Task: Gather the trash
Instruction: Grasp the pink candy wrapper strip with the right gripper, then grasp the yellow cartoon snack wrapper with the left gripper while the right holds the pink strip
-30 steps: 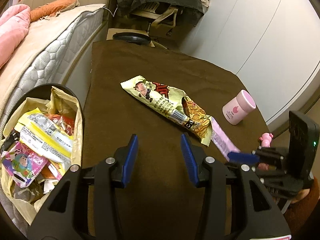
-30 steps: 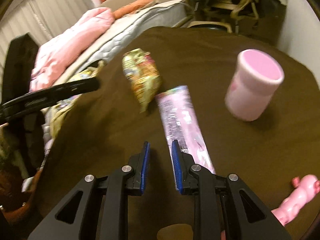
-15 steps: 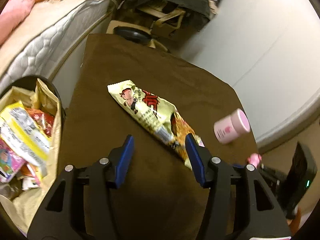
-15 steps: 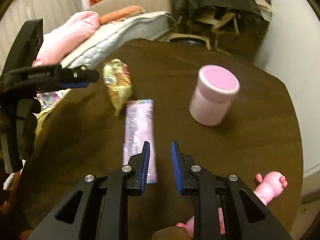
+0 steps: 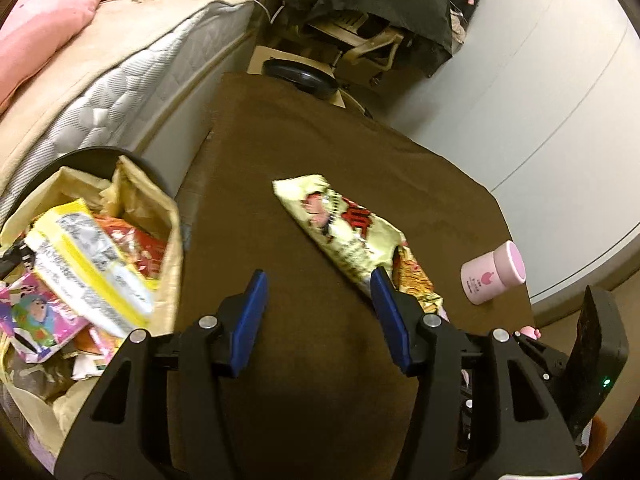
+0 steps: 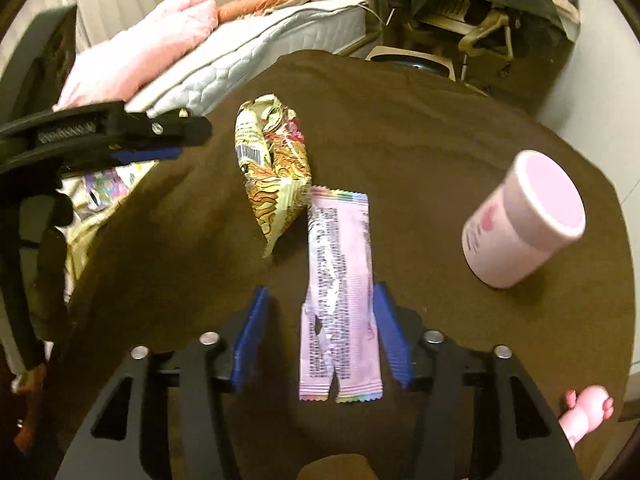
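text: none legible | yellow wrapper (image 6: 272, 168): barcode only | pink sachet (image 6: 340, 300): print blurred

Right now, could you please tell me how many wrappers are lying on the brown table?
2: a yellow snack wrapper mid-table, and a pink wrapper just beyond its near end, between the opening right hand-held gripper's jaws.

Bare brown tabletop (image 5: 304, 184) leftward (pink jar (image 6: 524, 220) blocking right)

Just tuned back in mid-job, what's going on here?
A person with handheld tongs is clearing wrappers off the brown table. The right tongs are opening around the pink sachet, not yet gripping. The left tongs are open and empty beside the yellow snack wrapper. The trash bag is already full of wrappers.
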Demonstrator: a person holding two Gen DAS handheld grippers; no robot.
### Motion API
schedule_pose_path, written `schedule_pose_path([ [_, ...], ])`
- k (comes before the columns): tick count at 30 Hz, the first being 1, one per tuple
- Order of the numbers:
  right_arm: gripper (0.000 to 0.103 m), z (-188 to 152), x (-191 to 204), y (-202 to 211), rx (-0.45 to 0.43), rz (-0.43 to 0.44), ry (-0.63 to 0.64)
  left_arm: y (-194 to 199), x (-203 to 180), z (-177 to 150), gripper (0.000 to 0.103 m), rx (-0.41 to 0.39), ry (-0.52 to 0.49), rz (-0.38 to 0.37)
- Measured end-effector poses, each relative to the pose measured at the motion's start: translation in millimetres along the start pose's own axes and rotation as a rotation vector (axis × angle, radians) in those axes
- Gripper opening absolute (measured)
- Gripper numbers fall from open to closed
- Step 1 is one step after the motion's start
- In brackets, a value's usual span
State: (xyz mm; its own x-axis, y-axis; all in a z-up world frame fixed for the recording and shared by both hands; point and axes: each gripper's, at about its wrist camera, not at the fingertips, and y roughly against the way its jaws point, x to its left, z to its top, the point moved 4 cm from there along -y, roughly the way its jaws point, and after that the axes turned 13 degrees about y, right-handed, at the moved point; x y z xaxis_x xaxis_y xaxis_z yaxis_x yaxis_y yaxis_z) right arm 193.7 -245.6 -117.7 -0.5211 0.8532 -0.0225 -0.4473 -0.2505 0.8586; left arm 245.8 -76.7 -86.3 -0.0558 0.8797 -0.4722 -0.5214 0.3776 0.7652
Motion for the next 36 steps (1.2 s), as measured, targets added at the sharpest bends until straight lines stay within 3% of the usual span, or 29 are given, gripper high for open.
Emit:
schedule_pose_path([
  [6,0.054,4,-19,-1,-0.027,0.071,-0.113,4,19,1,0.051,0.003,0.037,-0.004],
  [12,0.054,4,-16,-3,-0.033,-0.026,-0.039,3,11,-7,0.051,0.021,-0.009,-0.014],
  [15,0.054,7,-22,0,-0.049,-0.129,-0.018,4,4,-9,0.051,0.018,-0.024,-0.020],
  [18,0.053,7,-28,-1,-0.060,-0.112,-0.023,4,-1,-8,0.051,0.016,-0.034,-0.020],
  [20,0.041,6,-32,-4,-0.054,-0.061,-0.045,3,-2,-8,0.051,0.020,-0.033,-0.019],
  [23,0.022,0,-36,1,-0.049,-0.070,-0.063,3,-4,-9,0.051,0.025,-0.028,-0.027],
  [27,0.010,-18,-36,19,-0.071,-0.064,-0.074,-2,-16,-11,0.059,0.068,-0.025,-0.096],
  [29,0.009,-28,-38,31,-0.083,-0.101,-0.096,-5,-24,-11,0.059,0.065,-0.036,-0.103],
  [36,0.009,-54,-50,60,-0.145,-0.122,-0.207,-29,-47,-7,0.059,0.024,-0.059,0.014],
])
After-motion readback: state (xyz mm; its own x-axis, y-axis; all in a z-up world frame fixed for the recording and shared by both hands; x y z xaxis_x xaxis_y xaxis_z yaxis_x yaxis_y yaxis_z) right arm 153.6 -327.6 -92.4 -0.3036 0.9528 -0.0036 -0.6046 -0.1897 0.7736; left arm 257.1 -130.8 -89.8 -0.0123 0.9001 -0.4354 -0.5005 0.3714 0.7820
